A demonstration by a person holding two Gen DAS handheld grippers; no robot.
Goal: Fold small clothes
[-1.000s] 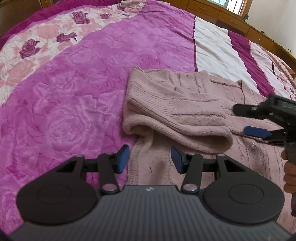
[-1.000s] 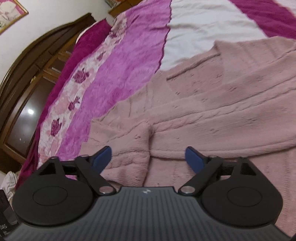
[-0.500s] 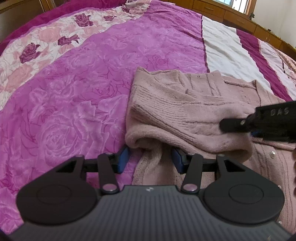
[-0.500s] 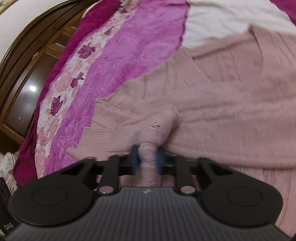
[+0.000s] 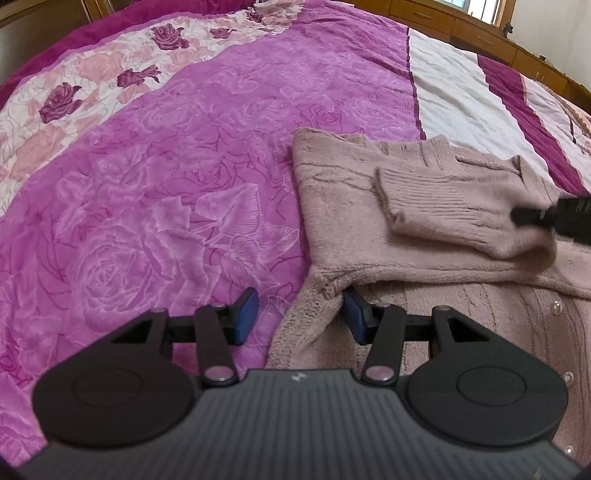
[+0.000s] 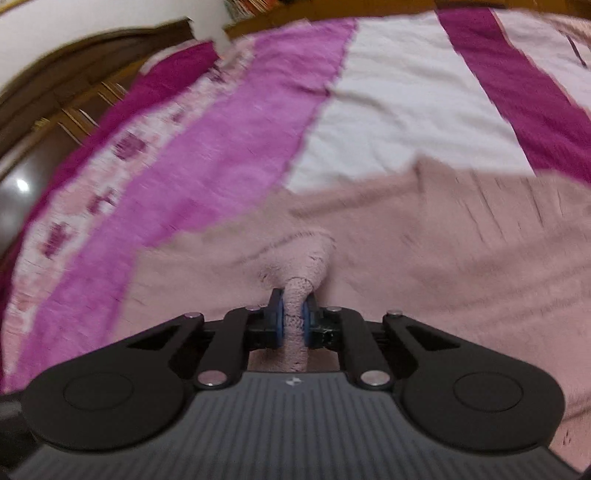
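A dusty pink knit cardigan (image 5: pixel 340 206) with pearl buttons lies on the bed. Its sleeve (image 5: pixel 443 199) is lifted across the body. My left gripper (image 5: pixel 301 314) is open, its blue pads on either side of the cardigan's left side edge near the armpit. My right gripper (image 6: pixel 293 321) is shut on a bunched fold of the sleeve (image 6: pixel 299 266) and holds it raised. The right gripper also shows in the left wrist view (image 5: pixel 554 218) at the far right, partly cut off. The right wrist view is motion-blurred.
The bed cover (image 5: pixel 166 184) is magenta with a rose pattern, a floral band (image 5: pixel 74 96) at the left and white and dark pink stripes (image 5: pixel 461 96) at the back right. Wooden drawers (image 5: pixel 480 29) stand behind the bed. A dark wooden headboard (image 6: pixel 55 110) is at the left.
My right gripper closed on the sleeve and pulled it up and to the right across the cardigan. My left gripper stayed open and moved in to the cardigan's left edge.
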